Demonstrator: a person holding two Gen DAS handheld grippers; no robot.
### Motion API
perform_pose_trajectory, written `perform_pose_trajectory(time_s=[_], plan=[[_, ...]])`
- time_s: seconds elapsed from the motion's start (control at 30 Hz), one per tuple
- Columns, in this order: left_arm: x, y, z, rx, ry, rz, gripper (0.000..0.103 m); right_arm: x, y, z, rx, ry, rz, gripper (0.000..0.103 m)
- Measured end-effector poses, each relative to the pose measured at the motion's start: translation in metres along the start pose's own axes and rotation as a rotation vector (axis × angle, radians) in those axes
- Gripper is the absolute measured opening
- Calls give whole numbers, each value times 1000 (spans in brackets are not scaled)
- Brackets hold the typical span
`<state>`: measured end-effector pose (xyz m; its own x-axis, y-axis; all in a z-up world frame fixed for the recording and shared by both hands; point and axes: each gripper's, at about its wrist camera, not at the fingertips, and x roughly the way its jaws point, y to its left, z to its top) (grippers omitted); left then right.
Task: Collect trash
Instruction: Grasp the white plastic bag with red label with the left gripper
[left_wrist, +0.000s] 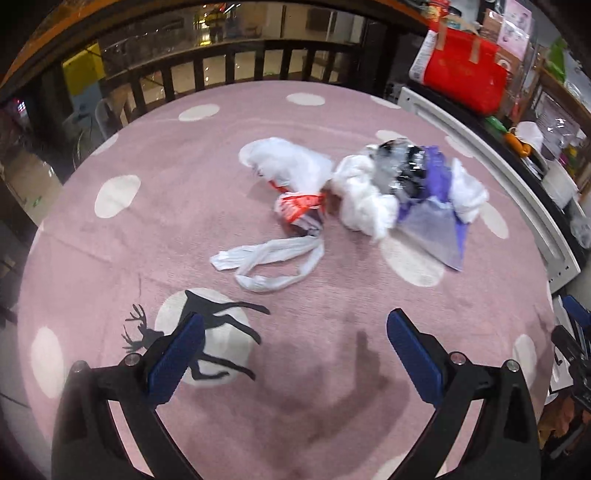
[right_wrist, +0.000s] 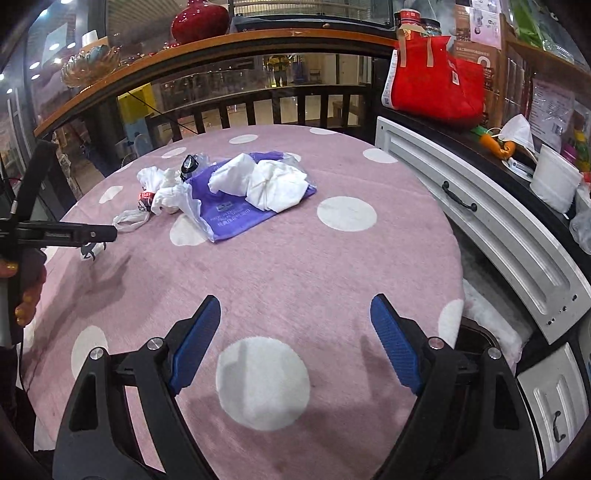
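Observation:
A heap of trash lies on a round pink rug (left_wrist: 147, 236) with white dots. It holds a white and red plastic bag (left_wrist: 291, 177) with its handles (left_wrist: 273, 262) trailing toward me, crumpled white paper (left_wrist: 364, 195), a crushed clear bottle (left_wrist: 399, 162) and a purple bag (left_wrist: 439, 225). My left gripper (left_wrist: 295, 325) hovers open and empty short of the handles. In the right wrist view the purple bag (right_wrist: 236, 210) carries white paper (right_wrist: 273, 184) at the rug's (right_wrist: 295, 280) far side. My right gripper (right_wrist: 295, 310) stands open and empty, well short of it. The left gripper (right_wrist: 74, 233) reaches in from the left.
A white cabinet (right_wrist: 491, 229) with black drawer handles curves along the rug's right edge. A red tote bag (right_wrist: 439, 85) and clutter sit on the dark counter behind it. A dark slatted railing (right_wrist: 277, 107) closes the far side. A deer print (left_wrist: 207, 332) marks the rug.

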<state>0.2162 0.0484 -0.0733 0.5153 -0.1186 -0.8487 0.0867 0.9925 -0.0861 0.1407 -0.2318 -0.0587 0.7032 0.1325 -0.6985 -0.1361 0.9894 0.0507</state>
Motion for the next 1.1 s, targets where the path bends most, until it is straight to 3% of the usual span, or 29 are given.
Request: perform_pose_trajectory(time_s=[0.17,0.57,0.67,1.0,1.1], plan=[[15,11,12,-20,6,23,98,5,2,6,2,6,4,83],[37,-4,34,56,-14,107,95,19,-4,7,28,32,4,83],[40,-7,38,74,-20,122,86,21,-4,8,28,35,3,83],[45,-9,42,64,-11,97,38,27,-4,13,30,39,-4,83],[39,-8,41,53,-21,84,31,30,-1,17,24,35,3,83]])
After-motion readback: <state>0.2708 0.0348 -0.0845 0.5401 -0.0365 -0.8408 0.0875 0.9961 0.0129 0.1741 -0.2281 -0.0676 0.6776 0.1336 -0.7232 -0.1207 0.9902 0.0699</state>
